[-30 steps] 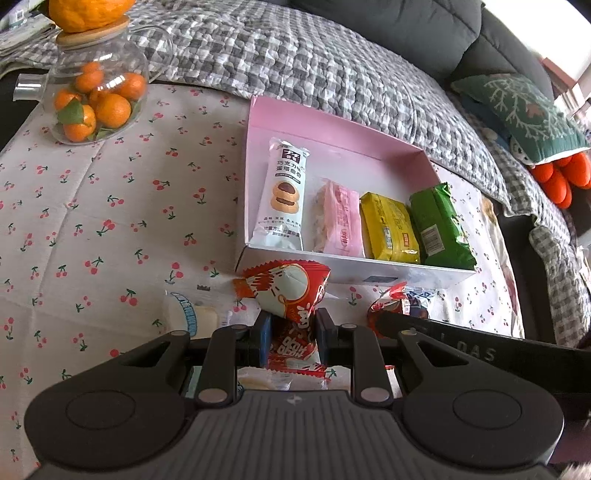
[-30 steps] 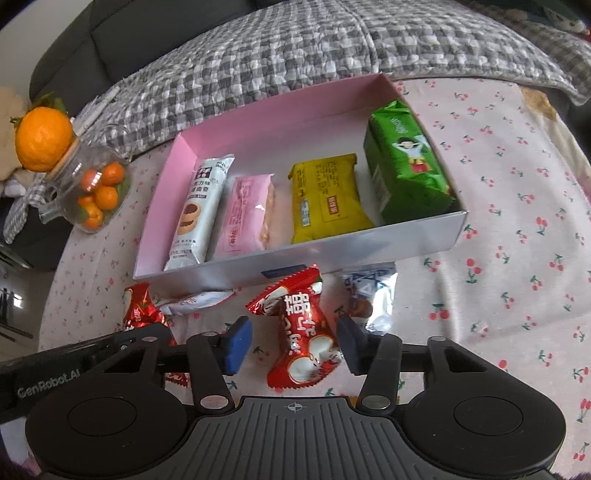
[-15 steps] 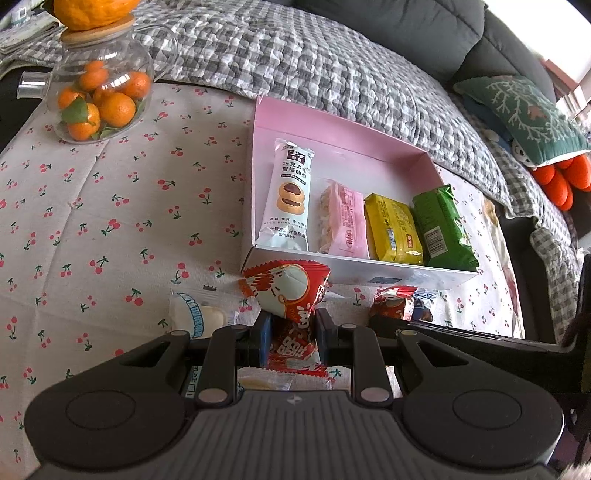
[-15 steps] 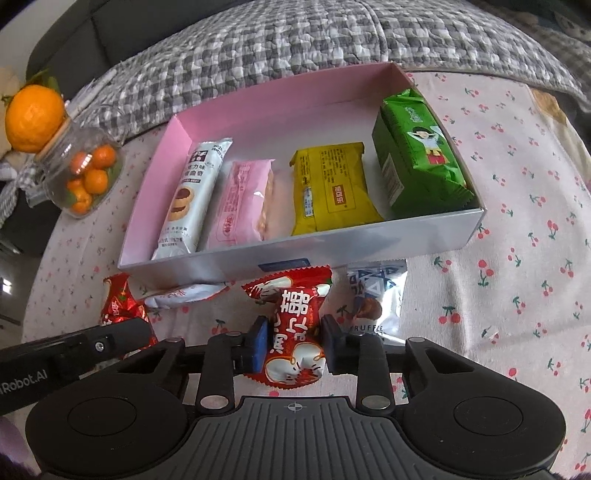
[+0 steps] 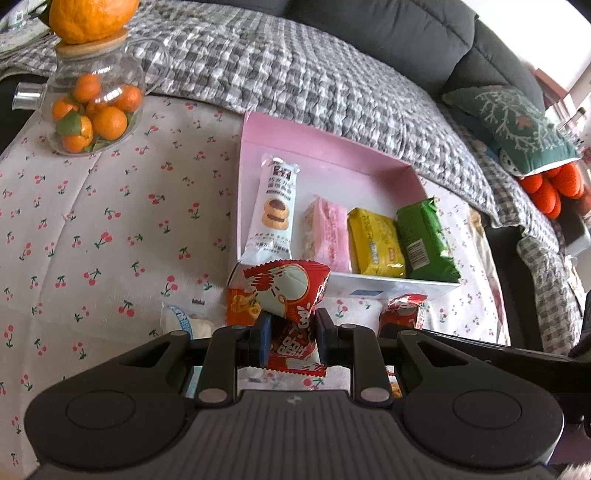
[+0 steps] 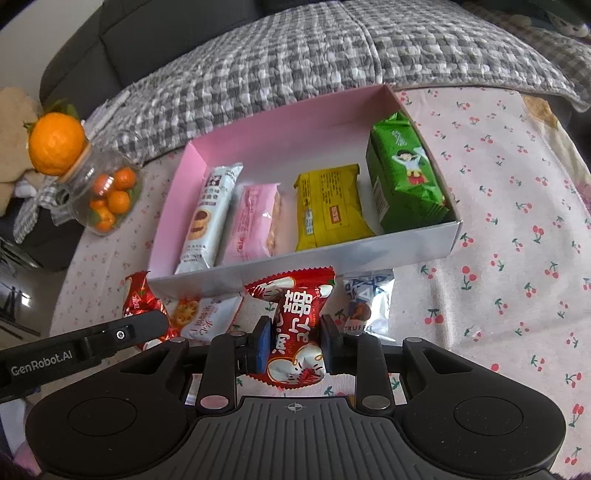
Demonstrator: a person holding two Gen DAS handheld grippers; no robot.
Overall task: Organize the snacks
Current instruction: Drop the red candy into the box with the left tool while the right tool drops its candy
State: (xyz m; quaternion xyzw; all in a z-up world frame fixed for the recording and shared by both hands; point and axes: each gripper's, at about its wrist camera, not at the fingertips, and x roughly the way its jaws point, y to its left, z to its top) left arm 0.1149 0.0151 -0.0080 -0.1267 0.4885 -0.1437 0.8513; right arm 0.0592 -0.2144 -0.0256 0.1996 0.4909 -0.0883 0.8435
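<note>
**Q:** Cherry-print cloth [image 6: 517, 177] covers the surface; what do your grippers hold above it?

**A:** Nearest you, your left gripper [image 5: 290, 339] is pinched tight on a red snack packet [image 5: 291, 295], its puffed top fanning out above the blue pads. Your right gripper [image 6: 294, 349] is likewise clamped on a second red packet [image 6: 295, 325], gripped at its waist.

**Q:** What lies just past them?

**A:** In the right view, a silver truffle packet [image 6: 364, 302] lies at one o'clock of the held packet, and a white packet with an orange picture [image 6: 203, 317] at ten o'clock, both on the cloth beside the box's near wall.

**Q:** And the box?

**A:** At twelve o'clock, a pink box [image 6: 295, 136] holds four snacks in a row: a pale blue biscuit bar [image 6: 212, 218], a pink wafer pack [image 6: 255, 221], a yellow pack [image 6: 328, 206], and a green pack [image 6: 404, 177] at the right end.

**Q:** Farther back?

**A:** At ten o'clock, a glass jar of small oranges [image 6: 107, 199] with a large orange [image 6: 55, 142] on its lid. Behind everything, a grey checked blanket [image 6: 332, 51] on a dark sofa [image 5: 388, 33].
</note>
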